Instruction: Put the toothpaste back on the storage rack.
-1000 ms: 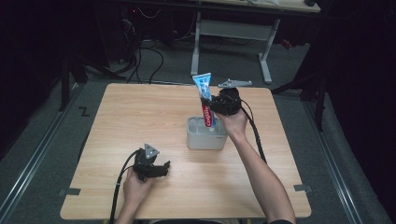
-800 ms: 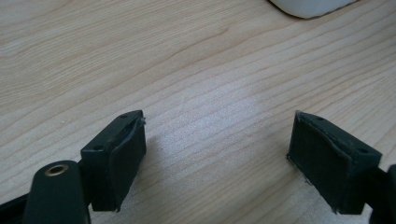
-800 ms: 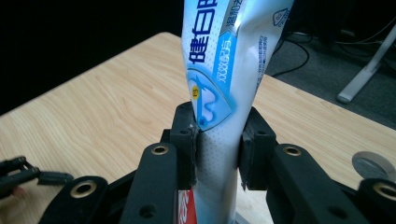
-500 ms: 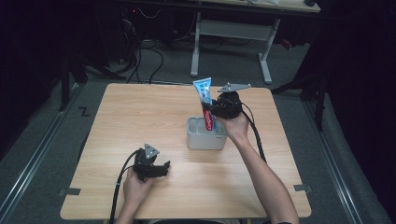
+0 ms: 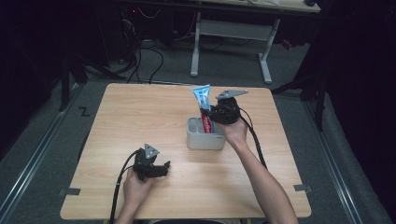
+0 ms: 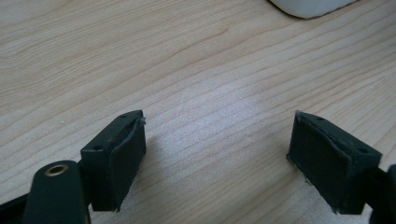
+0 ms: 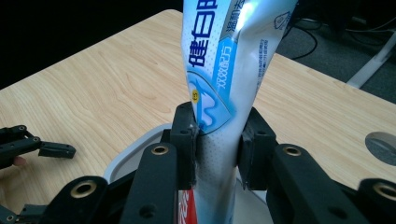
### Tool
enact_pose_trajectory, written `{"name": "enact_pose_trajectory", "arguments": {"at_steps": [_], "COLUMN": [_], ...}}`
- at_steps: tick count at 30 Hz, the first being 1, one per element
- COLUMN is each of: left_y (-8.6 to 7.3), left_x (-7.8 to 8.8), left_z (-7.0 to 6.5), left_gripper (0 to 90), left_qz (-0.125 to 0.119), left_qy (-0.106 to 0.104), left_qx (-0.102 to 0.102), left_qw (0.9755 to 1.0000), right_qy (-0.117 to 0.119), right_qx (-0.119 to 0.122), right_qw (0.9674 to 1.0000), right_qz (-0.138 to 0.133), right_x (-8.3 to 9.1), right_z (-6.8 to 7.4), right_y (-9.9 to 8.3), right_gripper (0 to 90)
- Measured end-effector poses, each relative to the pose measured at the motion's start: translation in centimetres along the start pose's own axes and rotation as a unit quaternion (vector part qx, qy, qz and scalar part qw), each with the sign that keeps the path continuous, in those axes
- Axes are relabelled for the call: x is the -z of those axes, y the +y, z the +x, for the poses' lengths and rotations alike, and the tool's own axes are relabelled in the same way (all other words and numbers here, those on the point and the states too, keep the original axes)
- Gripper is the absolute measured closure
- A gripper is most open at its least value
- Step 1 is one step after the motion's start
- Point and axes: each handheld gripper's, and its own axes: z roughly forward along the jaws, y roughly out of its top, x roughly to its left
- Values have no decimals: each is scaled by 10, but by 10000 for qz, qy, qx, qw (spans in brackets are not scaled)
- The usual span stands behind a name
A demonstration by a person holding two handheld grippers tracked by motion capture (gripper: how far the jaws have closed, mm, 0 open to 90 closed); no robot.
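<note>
Toothpaste tube [image 7: 224, 84] stands upright, clamped in my right gripper [image 7: 219, 144] above the grey tub [image 5: 205, 138]; left gripper [image 6: 219, 154] rests released.

Left gripper [image 5: 161, 169], lower left of centre in the high view: held low over the surface by the left hand [image 5: 133, 183], jaws spread wide with nothing between them. Right gripper [image 5: 205, 115], upper centre: right forearm [image 5: 261, 182] extended forward, jaws closed on the toothpaste tube [image 7: 229, 79], which stands upright between the pads.
</note>
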Motion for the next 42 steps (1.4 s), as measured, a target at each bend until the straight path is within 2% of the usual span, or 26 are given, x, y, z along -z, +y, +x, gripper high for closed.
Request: {"name": "enact_pose_trajectory", "arguments": {"at_steps": [6, 16, 24, 28, 35, 42], "left_y": [0, 0, 0, 0, 0, 0], "left_x": [0, 0, 0, 0, 0, 0], "left_z": [0, 0, 0, 0, 0, 0], "left_gripper": [192, 192, 192, 192, 192, 192], "left_qz": [0, -7, -4, -4, -4, -4], "left_qy": [0, -4, -2, -4, -4, -4], "left_qx": [-2, 4, -2, -2, -2, 0], "left_qw": [10000, 10000, 10000, 10000, 10000, 10000], "right_qy": [-14, -11, -34, -74, -130, -53], "right_qx": [84, -3, 72, -15, 110, 119], "right_qw": [10000, 10000, 9999, 9999, 9996, 9994], "right_qz": [29, 68, 109, 151, 231, 315], "right_x": [1, 1, -1, -3, -3, -5], "right_z": [1, 1, 2, -1, 2, 1], "right_y": [-4, -14, -21, -28, -31, -34], "right_gripper": [710, 709, 710, 708, 707, 702]}}
